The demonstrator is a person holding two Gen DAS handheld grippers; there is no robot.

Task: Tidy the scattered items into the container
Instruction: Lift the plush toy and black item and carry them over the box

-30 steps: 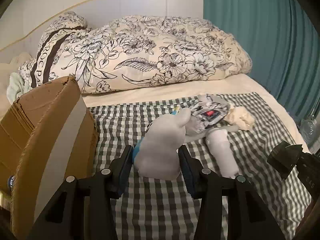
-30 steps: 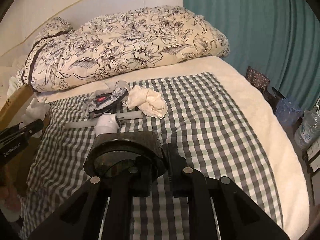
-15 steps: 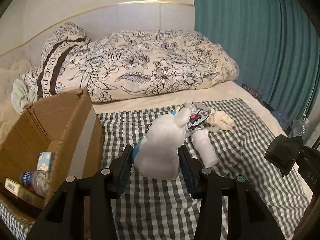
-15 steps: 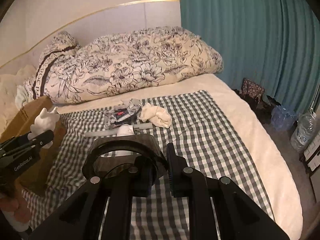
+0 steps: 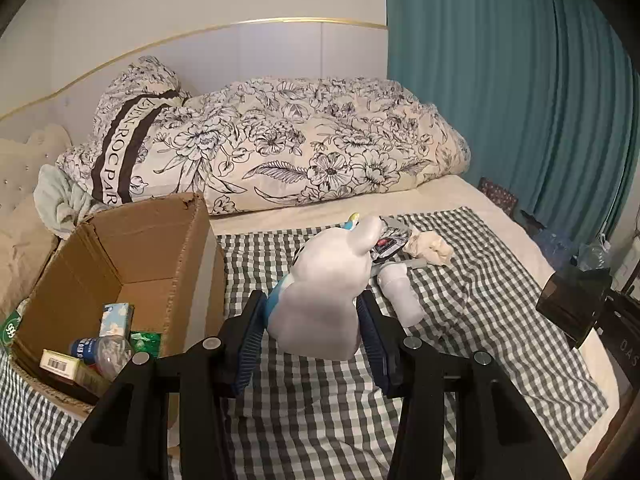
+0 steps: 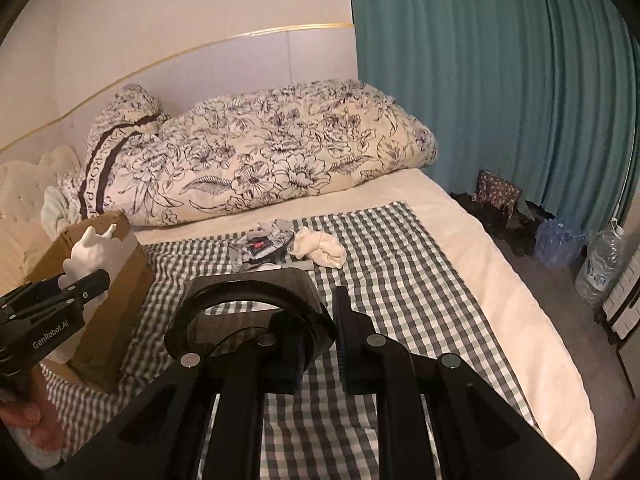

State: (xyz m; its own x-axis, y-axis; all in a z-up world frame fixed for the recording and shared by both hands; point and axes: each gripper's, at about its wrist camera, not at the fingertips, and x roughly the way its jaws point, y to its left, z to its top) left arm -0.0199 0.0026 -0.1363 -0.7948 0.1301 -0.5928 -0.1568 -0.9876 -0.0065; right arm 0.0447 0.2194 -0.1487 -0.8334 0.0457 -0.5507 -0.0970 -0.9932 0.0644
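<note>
The left tool (image 5: 316,320) grips a white plush toy (image 5: 326,292) above the checked bed cover, right of the open cardboard box (image 5: 132,248) (already holding packets). The right tool (image 6: 316,320) is clamped on a dark round container (image 6: 244,320), held over the bed.

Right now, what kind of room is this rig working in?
Almost certainly a bedroom. The work surface is a bed with a padded headboard, a rolled floral duvet at its head, and teal curtains alongside. A checked cloth covers the mattress.
</note>
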